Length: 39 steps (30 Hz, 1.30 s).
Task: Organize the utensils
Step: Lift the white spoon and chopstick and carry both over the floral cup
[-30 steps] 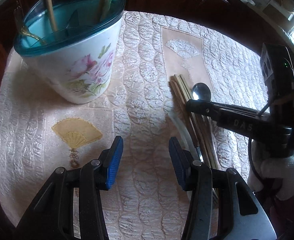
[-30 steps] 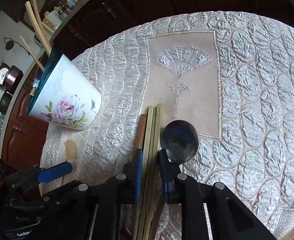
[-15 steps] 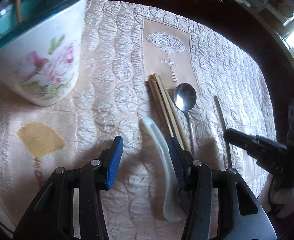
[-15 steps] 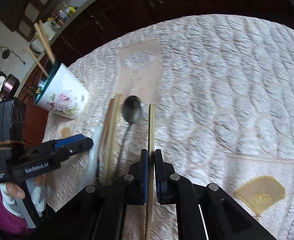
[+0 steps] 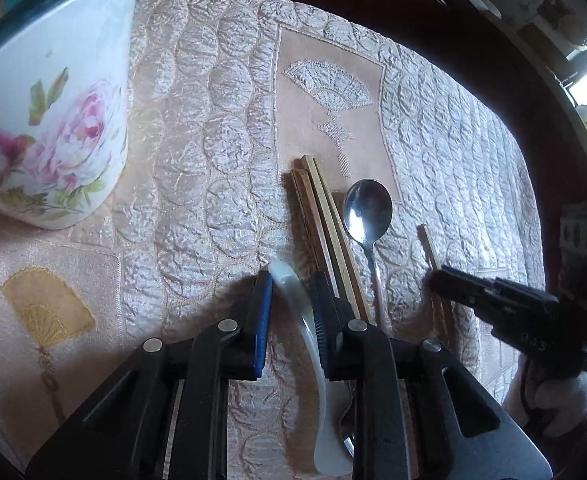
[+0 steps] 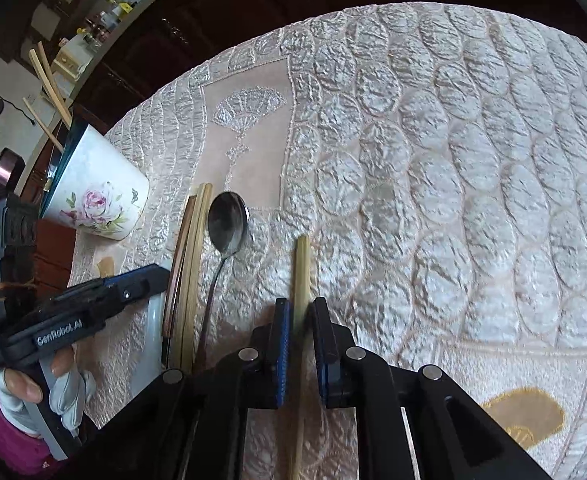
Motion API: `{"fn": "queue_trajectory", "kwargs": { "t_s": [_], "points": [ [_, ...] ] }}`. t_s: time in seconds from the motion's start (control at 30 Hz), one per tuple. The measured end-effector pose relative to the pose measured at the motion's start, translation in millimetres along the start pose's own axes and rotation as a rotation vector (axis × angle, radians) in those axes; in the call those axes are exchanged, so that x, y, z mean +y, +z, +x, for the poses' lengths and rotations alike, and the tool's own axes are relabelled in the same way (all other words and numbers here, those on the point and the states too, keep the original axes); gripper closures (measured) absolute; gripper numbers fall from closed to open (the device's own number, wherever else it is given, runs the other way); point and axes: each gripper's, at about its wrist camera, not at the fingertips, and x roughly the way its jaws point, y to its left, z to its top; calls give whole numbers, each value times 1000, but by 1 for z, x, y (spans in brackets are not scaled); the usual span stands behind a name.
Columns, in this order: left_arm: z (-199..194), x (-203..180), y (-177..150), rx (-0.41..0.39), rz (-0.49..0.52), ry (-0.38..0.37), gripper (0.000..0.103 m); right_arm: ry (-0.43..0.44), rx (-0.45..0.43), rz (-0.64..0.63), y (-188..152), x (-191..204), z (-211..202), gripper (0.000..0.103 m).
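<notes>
A white ceramic spoon (image 5: 327, 420) lies on the quilted cloth. My left gripper (image 5: 291, 279) is closing across its handle, and both pads look to touch it. Right of it lie a bundle of wooden chopsticks (image 5: 321, 216) and a metal spoon (image 5: 367, 208). A single chopstick (image 6: 302, 264) lies apart to the right. It runs between the jaws of my right gripper (image 6: 300, 305), which are opening, with thin gaps at the pads. The floral cup (image 6: 97, 196), with chopsticks (image 6: 47, 76) standing in it, is at the far left.
The cup (image 5: 53, 120) stands close to the left gripper's upper left. A gloved hand (image 6: 65, 392) holds the left gripper (image 6: 155, 274) beside the bundle (image 6: 191, 248). Dark wooden cabinets (image 6: 221, 12) run behind the table's far edge. Bare quilted cloth (image 6: 473, 180) spreads to the right.
My left gripper moved right from bare cloth onto the white spoon and narrowed around its handle. My right gripper drew one chopstick rightward out of the bundle, and its jaws now stand slightly wider.
</notes>
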Motion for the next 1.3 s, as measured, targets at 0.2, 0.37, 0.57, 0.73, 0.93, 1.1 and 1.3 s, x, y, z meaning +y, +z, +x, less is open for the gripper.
{"fn": "queue_trajectory", "kwargs": {
  "t_s": [0.2,0.37,0.57,0.73,0.93,1.1,1.3],
  "points": [
    [-28,4,-5,-39,0,-29,86,19,-41,-49,8,18,-7,96],
    [-60,6,-8,-98,21,-30,94,40,-93,-88,4,33,-31,96],
    [-88,9,-14,-151,39,-21,101,69,-143,-121,0,42,-66,96],
    [-109,12,-21,-183,47,-24,101,97,-186,-152,-5,57,-90,96],
    [-144,12,-25,-252,54,-37,101,129,-232,-192,-5,81,-115,96],
    [-181,16,-18,-334,49,-36,101,161,-267,-237,2,106,-130,97],
    [-221,36,0,-434,7,-10,101,185,-303,-297,16,135,-140,98]
  ]
}}
